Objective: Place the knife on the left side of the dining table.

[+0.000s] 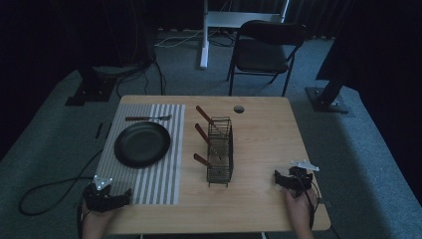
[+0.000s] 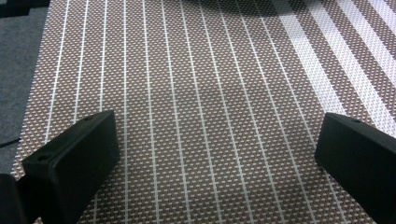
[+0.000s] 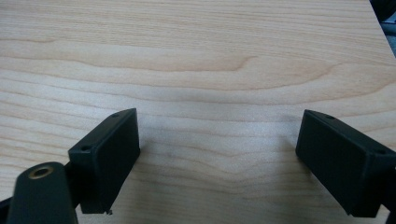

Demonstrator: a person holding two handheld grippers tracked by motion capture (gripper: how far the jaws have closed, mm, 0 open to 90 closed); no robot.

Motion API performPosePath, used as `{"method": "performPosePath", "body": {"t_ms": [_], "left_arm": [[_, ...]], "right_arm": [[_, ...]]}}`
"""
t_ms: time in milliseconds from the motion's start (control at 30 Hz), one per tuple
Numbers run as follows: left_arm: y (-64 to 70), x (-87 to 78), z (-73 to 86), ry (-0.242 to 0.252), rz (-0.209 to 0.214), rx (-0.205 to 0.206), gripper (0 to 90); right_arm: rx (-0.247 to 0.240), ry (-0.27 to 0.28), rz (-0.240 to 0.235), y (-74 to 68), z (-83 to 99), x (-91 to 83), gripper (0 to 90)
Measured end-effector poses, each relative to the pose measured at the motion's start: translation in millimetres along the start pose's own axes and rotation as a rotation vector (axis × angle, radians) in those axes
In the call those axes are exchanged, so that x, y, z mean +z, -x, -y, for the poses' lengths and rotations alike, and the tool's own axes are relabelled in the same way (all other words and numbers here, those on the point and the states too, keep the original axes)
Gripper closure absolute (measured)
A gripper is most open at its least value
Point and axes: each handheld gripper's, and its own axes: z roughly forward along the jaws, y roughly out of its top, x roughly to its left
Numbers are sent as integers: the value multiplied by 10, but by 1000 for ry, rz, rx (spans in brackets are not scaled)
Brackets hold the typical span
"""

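From the high view I have the left claw parked at the lower left of the frame, over the near corner of the striped placemat, and the right claw at the lower right, over bare bench; both stand wide open and hold nothing. Between them, at the centre of the frame, sits the wire caddy with three red-handled utensils leaning out toward the upper left, and the black plate lies on the placemat with a fork above it. Nothing is near either claw, so my guess is the utensils are the next target, and the risk I see is the caddy itself: it looks light and narrow, and pulling a slanted handle sideways could tip it or drag it across the bench. In the left gripper view the jaws stand far apart over the weave of the placemat, with the plate's dark edge just at the top; a low sweep forward could snag the mat and slide the plate. In the right gripper view the jaws stand just as wide over plain wood, with no target in sight, so I would be reaching blind at first.
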Motion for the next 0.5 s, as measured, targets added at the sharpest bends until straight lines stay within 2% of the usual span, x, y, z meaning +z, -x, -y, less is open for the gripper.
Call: {"method": "performPosePath", "body": {"t_ms": [500], "left_arm": [[4,3,-22,-17,-3,-3,3]], "right_arm": [[0,0,0,1,-1,0,126]]}}
